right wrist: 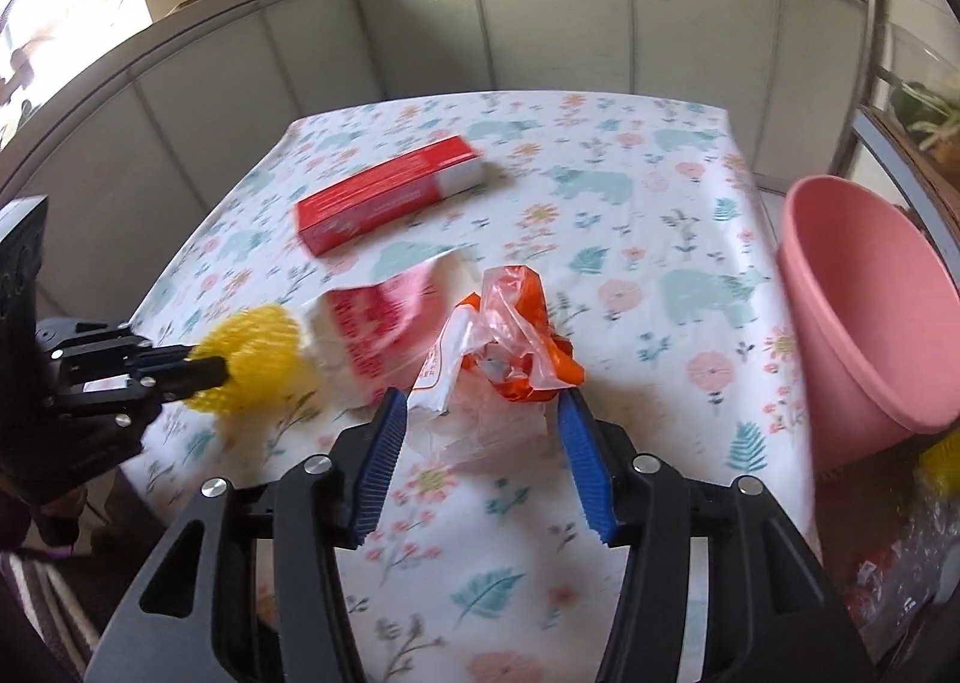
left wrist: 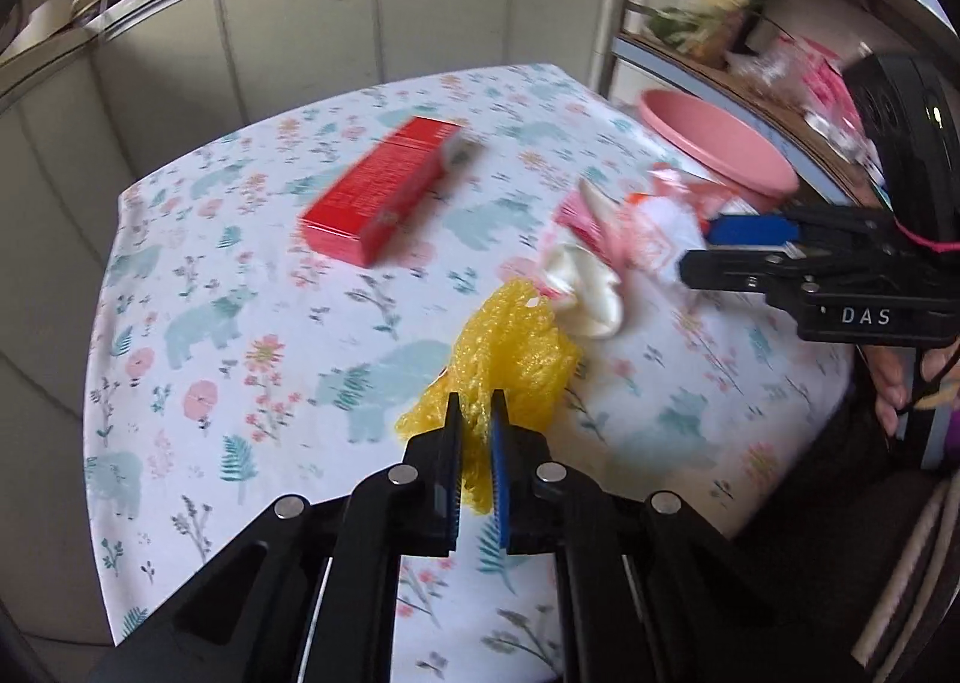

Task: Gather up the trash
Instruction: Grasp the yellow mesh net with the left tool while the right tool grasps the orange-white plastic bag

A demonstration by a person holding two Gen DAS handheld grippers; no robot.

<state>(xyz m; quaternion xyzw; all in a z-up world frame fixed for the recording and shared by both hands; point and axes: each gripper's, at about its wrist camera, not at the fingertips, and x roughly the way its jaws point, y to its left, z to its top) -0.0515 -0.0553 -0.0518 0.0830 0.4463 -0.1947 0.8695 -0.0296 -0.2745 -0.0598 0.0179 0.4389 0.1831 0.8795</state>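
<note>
A crumpled yellow foam net [left wrist: 516,347] lies on the floral tablecloth [left wrist: 240,323]. My left gripper [left wrist: 476,404] is shut on the net's near edge; the right wrist view shows the same grip [right wrist: 210,371] on the net [right wrist: 264,347]. My right gripper [right wrist: 483,401] stands open, and a crumpled clear and orange plastic bag [right wrist: 516,335] lies between its fingertips without being squeezed. In the left wrist view the right gripper [left wrist: 699,249] reaches in from the right at the bag [left wrist: 654,221]. A pink and white wrapper [right wrist: 384,323] lies between net and bag.
A long red box [left wrist: 384,185] [right wrist: 390,191] lies farther back on the table. A pink bowl [right wrist: 870,311] [left wrist: 714,143] sits off the table's right side. Cabinet doors [right wrist: 540,11] stand behind the table, and a cluttered shelf [left wrist: 750,53] is at the right. A hand [left wrist: 894,389] holds the right gripper.
</note>
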